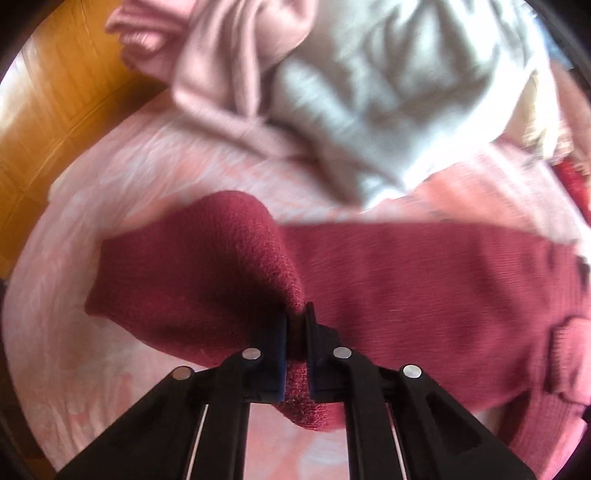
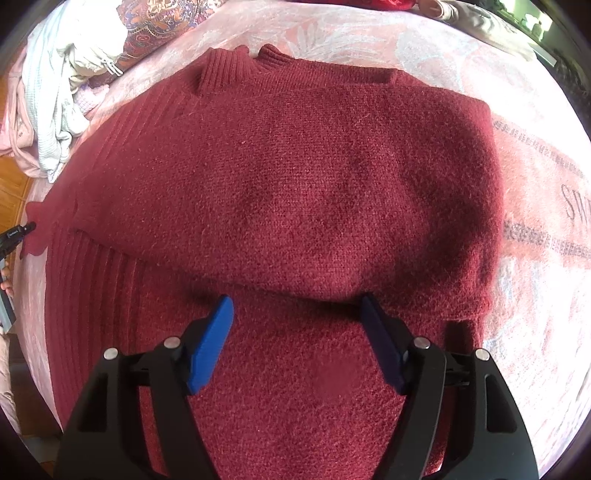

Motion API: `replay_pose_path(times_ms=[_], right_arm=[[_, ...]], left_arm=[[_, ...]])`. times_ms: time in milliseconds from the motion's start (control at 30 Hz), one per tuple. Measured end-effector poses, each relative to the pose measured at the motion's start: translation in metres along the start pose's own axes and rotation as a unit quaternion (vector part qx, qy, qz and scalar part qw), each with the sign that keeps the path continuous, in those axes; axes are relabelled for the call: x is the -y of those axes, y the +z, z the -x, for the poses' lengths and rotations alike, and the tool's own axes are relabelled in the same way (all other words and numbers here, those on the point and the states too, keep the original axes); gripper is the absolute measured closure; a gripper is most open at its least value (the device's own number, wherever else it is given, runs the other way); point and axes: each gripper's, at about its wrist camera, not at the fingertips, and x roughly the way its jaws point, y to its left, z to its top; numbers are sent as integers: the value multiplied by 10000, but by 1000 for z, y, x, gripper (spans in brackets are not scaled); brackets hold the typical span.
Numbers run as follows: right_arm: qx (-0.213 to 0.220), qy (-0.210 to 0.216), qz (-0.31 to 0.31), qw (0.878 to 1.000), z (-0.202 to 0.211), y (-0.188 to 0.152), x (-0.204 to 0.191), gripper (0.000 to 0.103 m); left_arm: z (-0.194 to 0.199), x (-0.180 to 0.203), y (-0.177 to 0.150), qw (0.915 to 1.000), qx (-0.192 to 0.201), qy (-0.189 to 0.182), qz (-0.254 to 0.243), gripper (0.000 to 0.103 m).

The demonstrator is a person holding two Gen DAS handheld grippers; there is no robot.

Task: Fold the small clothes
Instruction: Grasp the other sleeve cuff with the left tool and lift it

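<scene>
One dark red sweater point(image 2: 295, 177) lies flat on the bed point(image 2: 369, 33), over a pink patterned sheet. In the right wrist view its collar point(image 2: 236, 62) points away from the camera, so the long axis runs near to far; one part is folded over the body. Left tool point(image 1: 296, 325): clenched on a bunched edge of the sweater. Right tool point(image 2: 297, 306): released, jaws wide, over the knit. One pile of pale clothes point(image 1: 332, 74) lies beyond, at the bed's edge.
</scene>
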Motion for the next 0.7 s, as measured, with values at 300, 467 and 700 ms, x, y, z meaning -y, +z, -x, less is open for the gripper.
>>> replay_pose_path(times_ms=[300,467,700], right_arm=[[112,246,-103,9996,10,-10,9,33],[143,312,-104,9994,13,-15,16,33],[194,386,-126,9990,14,-18,25,34]], left_arm=[[71,76,-6,9893,524,-1316,-346,95],[102,137,-11,9753,789,-1904,-793,95],[105,222,-29,9581,556,-2458,-1358,95]])
